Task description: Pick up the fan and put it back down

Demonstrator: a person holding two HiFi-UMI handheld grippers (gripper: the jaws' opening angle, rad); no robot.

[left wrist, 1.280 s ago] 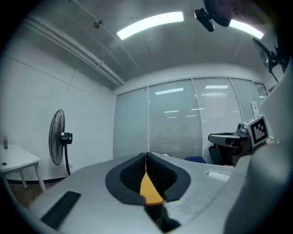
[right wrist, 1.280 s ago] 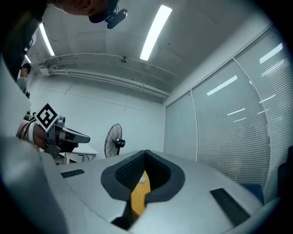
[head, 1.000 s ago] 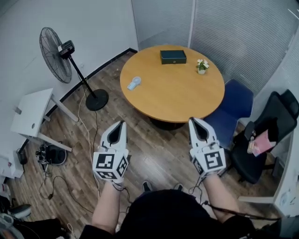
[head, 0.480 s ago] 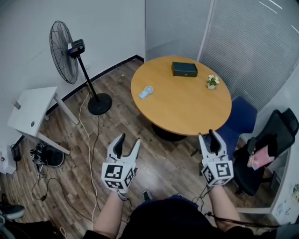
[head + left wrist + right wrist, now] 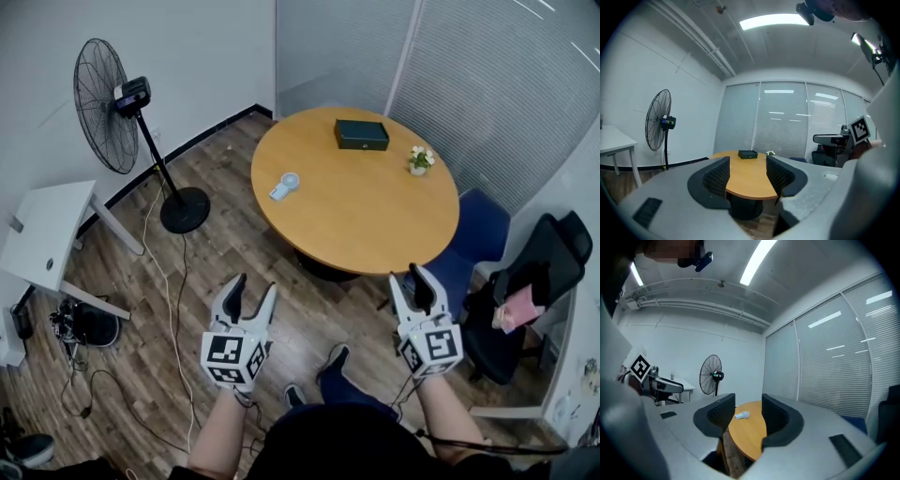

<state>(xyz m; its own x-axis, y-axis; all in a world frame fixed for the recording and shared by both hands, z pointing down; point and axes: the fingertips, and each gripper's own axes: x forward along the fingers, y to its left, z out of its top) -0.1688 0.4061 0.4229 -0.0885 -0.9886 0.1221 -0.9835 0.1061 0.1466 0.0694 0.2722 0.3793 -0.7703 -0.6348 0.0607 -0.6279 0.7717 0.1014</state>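
Holding left gripper (image 5: 253, 284) wide and empty, right gripper (image 5: 410, 275) empty with jaws closing slightly, well short of small white fan (image 5: 284, 186) lying on round table (image 5: 375, 225); needing level, square aim before clamping.

**Bright, even overhead light; heavy fisheye on both gripper views**

Lighting is flat office white. The source is a ceiling strip light (image 5: 776, 21), clipped to pure white in the left gripper view. A second ceiling strip (image 5: 757, 261) is clipped the same way in the right gripper view. Their reflections streak the glass partition (image 5: 783, 126).

In the head view shadows are soft, with one darker patch on the wood floor (image 5: 187, 281) under the round table (image 5: 366, 206) rim. The tabletop is evenly lit with no hard glare. The small white fan (image 5: 284, 186) is sharp, and there is no motion smear.

Straight lines bow toward the edges. Both gripper views have black vignetted corners.
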